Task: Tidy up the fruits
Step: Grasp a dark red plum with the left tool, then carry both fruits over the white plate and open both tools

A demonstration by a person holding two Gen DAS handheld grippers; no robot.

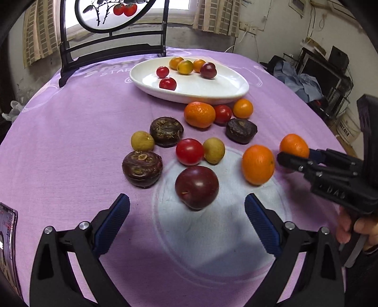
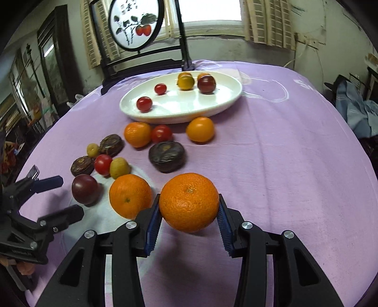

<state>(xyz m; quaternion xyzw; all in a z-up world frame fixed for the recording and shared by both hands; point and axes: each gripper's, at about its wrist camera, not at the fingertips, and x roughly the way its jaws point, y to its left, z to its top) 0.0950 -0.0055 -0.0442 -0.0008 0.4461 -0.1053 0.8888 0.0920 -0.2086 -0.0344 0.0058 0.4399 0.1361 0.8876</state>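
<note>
My right gripper (image 2: 189, 212) is shut on an orange tangerine (image 2: 189, 202) and holds it just above the purple cloth; it also shows in the left wrist view (image 1: 294, 145). My left gripper (image 1: 187, 212) is open and empty, just short of a dark red plum (image 1: 196, 187). A second tangerine (image 1: 258, 164) lies beside the held one. A white oval plate (image 1: 212, 91) at the back holds several small tomatoes and a plum. Loose tomatoes, tangerines, longans and dark water chestnuts lie between plate and grippers.
A black framed screen with a persimmon painting (image 1: 111, 14) stands at the table's back edge. A phone (image 1: 8, 226) lies at the left edge. The round table is covered by purple cloth (image 1: 59, 141). Clutter stands beyond the right edge.
</note>
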